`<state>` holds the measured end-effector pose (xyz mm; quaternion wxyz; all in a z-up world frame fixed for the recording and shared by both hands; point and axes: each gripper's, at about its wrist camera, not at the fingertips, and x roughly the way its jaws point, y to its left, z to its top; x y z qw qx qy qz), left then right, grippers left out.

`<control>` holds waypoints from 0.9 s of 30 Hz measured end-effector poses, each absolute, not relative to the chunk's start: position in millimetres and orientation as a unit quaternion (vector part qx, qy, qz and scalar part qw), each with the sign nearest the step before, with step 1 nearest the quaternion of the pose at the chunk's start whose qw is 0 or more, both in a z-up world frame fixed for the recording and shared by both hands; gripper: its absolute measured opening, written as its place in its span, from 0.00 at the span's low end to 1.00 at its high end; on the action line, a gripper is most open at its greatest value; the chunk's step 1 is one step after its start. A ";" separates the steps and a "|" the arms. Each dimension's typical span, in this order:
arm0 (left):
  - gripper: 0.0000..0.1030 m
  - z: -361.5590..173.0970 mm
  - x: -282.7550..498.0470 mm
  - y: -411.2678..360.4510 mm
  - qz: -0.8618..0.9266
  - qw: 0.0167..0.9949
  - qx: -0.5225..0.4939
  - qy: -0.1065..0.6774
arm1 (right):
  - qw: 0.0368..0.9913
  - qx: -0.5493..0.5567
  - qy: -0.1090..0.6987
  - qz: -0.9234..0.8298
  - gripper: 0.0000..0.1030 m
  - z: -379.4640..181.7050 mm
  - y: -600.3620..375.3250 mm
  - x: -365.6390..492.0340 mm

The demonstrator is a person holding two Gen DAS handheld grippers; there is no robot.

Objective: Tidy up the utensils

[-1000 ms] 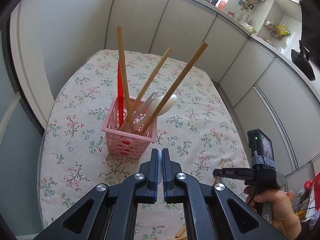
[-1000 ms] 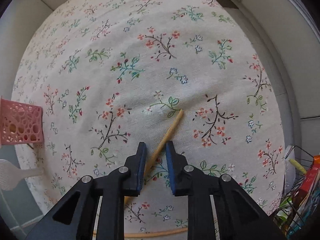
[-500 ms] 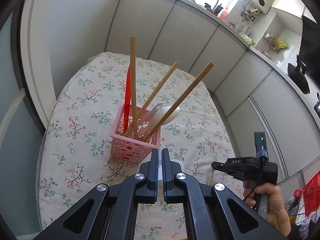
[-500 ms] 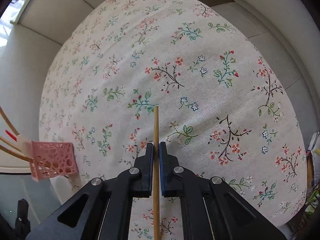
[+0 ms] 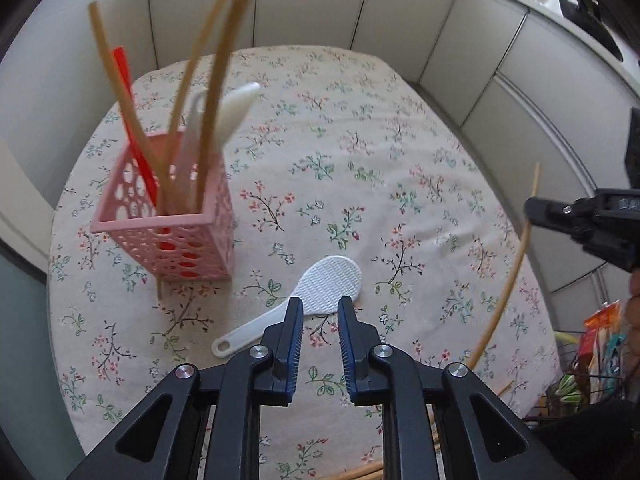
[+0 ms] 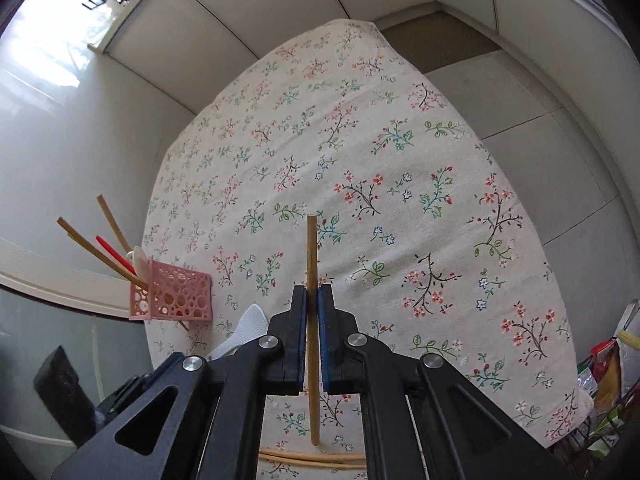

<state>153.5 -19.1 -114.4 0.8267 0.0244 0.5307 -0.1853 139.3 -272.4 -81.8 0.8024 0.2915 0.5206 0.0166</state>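
Chopstick [image 6: 311,276] now lifted off the tablecloth [image 6: 400,200], clamped in right gripper [image 6: 312,300]; a second ago it lay flat. Left gripper [image 5: 319,316] jaws opening, empty, now above white rice paddle [image 5: 320,284]; pink basket [image 5: 168,240] beside it; paddle likely next.

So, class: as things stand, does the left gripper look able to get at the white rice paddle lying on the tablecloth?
Probably yes. The left gripper hangs just above the white rice paddle, jaws opening with nothing between them, and nothing blocks the way; the pink basket stands off to the side.
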 end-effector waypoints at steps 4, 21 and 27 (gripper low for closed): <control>0.36 -135.5 167.6 -51.0 -0.164 0.821 0.057 0.543 | 0.802 0.300 0.516 0.010 0.05 -82.2 -291.2 133.3; 0.20 -178.9 190.9 -108.0 -0.023 0.825 0.148 0.546 | 0.784 0.323 0.530 0.012 0.05 -98.6 -330.8 130.6; 0.08 -170.4 190.1 -104.4 -0.018 0.828 0.148 0.541 | 0.785 0.326 0.526 0.019 0.05 -94.8 -332.6 128.8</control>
